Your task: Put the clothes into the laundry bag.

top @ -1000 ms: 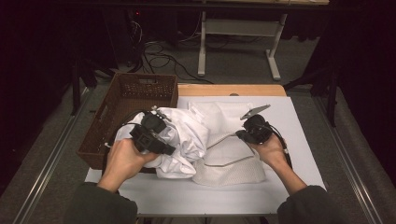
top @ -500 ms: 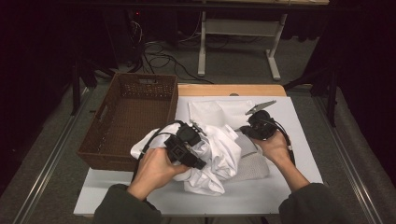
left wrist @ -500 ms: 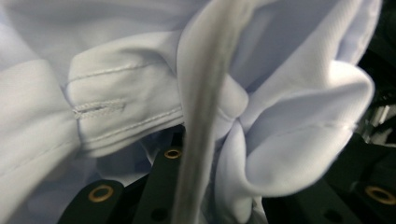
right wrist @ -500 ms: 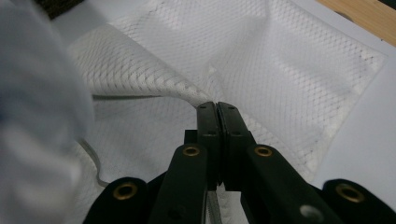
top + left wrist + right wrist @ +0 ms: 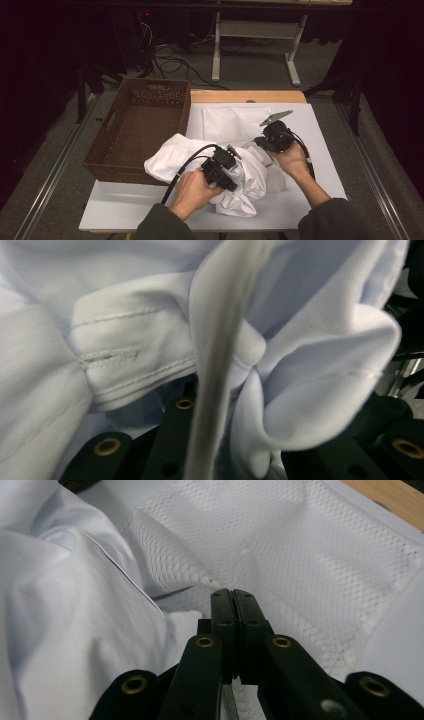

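A white shirt-like garment (image 5: 250, 175) lies bunched at the middle of the white table top (image 5: 120, 210). My left gripper (image 5: 231, 156) is buried in it and shut on a bunch of its cloth; in the left gripper view the garment (image 5: 125, 340), with a stitched buttonhole placket, folds over the jaws. A white mesh bag (image 5: 225, 122) lies flat behind the garment. My right gripper (image 5: 260, 142) is shut on the bag's near edge. In the right gripper view the mesh bag (image 5: 300, 555) tents up to the closed tips of the right gripper (image 5: 233, 597), with the garment (image 5: 65, 605) at the left.
A brown wicker basket (image 5: 140, 125) stands at the table's left, its near right corner under a fold of the garment. A wooden strip (image 5: 250, 96) runs along the table's far edge. Cables and a grey table frame (image 5: 220, 45) are on the floor beyond.
My left hand has carried the garment rightward and down, off the basket's edge, to the table's middle next to the right gripper. The right hand has stayed put.
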The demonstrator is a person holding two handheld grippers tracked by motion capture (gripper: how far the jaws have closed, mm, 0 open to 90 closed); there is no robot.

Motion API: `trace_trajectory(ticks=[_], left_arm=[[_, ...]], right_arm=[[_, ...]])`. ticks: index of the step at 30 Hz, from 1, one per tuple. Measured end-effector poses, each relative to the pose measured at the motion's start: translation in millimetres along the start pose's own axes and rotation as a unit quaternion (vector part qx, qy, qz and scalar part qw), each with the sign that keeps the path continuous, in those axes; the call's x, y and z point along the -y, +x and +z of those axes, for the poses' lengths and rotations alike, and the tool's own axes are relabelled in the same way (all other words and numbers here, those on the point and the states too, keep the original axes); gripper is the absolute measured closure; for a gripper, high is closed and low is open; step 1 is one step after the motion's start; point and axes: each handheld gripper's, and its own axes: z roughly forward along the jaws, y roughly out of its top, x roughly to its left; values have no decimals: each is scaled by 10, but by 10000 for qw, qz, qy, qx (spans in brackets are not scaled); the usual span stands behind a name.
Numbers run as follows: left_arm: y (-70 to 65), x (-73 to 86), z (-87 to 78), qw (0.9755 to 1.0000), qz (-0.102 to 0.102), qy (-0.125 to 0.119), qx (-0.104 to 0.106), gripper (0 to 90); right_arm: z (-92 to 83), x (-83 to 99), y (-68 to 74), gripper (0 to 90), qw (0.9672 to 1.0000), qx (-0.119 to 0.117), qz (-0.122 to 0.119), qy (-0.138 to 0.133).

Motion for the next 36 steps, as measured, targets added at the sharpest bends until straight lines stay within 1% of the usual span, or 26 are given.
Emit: trace_trajectory(ticks=[2, 5, 8, 10, 11, 12, 13, 14, 15, 16, 17, 18, 19, 20, 22, 23, 24, 25, 26, 29, 30, 32, 33, 34, 35, 36], left_arm=[[-30, -33, 62, 10000, 25, -37, 88, 759], [-50, -85, 129, 9998, 22, -132, 128, 759], [-44, -120, 186, 9991, -57, -248, 333, 759], [-81, -139, 224, 9984, -38, -318, 467, 758], [-107, -153, 245, 9985, 14, -323, 452, 757], [-122, -168, 263, 9986, 49, -322, 412, 757], [-124, -181, 282, 9987, 51, -348, 369, 757], [-109, -192, 297, 9987, 41, -372, 350, 757], [-88, -202, 312, 9987, 22, -413, 296, 756], [-39, -216, 340, 9986, -53, -453, 259, 756], [-20, -222, 356, 9984, -87, -491, 267, 756], [-1, -233, 376, 9983, -113, -512, 245, 756], [8, -242, 394, 9982, -133, -526, 250, 756], [13, -255, 418, 9980, -139, -551, 262, 755], [6, -273, 465, 9977, -140, -601, 283, 755], [-2, -279, 480, 9975, -131, -620, 323, 754], [-30, -282, 489, 9974, -92, -641, 319, 754], [-79, -287, 498, 9977, 21, -635, 250, 754], [-97, -291, 504, 9976, 28, -643, 264, 753], [-130, -307, 509, 9968, 59, -678, 408, 752], [-144, -314, 512, 9963, 73, -704, 490, 753], [-165, -326, 534, 9960, 153, -689, 553, 752], [-162, -331, 553, 9960, 153, -684, 558, 752], [-129, -340, 588, 9961, 129, -676, 557, 752], [-89, -351, 621, 9965, 86, -672, 495, 752], [-43, -361, 658, 9972, 41, -678, 324, 752]], right_arm=[[5, 3, -4, 898, 10000, -23, 17, -14], [8, 25, -13, 898, 10000, -31, 32, -21], [-8, 62, -29, 898, 10000, -46, 16, -30], [-9, 80, -36, 898, 10000, -48, 44, -45], [-11, 93, -47, 898, 10000, -49, 44, -32], [-8, 108, -55, 898, 9999, -48, 97, -37], [-7, 121, -64, 898, 9999, -44, 114, -25], [-9, 133, -69, 898, 9999, -39, 144, -14], [-14, 145, -77, 898, 9999, -28, 123, -33], [-22, 157, -77, 898, 9999, -28, 130, -38], [-29, 174, -76, 898, 9999, -26, 147, -31], [-29, 183, -81, 898, 9999, -25, 93, -33], [-33, 193, -81, 899, 9999, -18, 101, -16], [-36, 201, -77, 899, 9999, -17, 136, -14], [-36, 219, -84, 899, 9999, -27, 110, -38], [-40, 225, -81, 899, 9999, -27, 144, -21], [-44, 234, -74, 899, 9998, -28, 195, -22], [-47, 242, -77, 899, 9999, -30, 157, -39], [-56, 256, -80, 899, 9999, -10, 132, -52], [-63, 272, -91, 899, 9999, 0, 163, -39], [-62, 276, -101, 899, 9999, -13, 145, -65], [-62, 283, -99, 899, 9998, -18, 208, -46], [-59, 288, -104, 899, 9998, -15, 196, -37], [-57, 291, -104, 899, 9998, 1, 195, -38], [-59, 300, -105, 899, 9998, 9, 197, -27], [-60, 310, -104, 899, 9998, -8, 216, -17]])
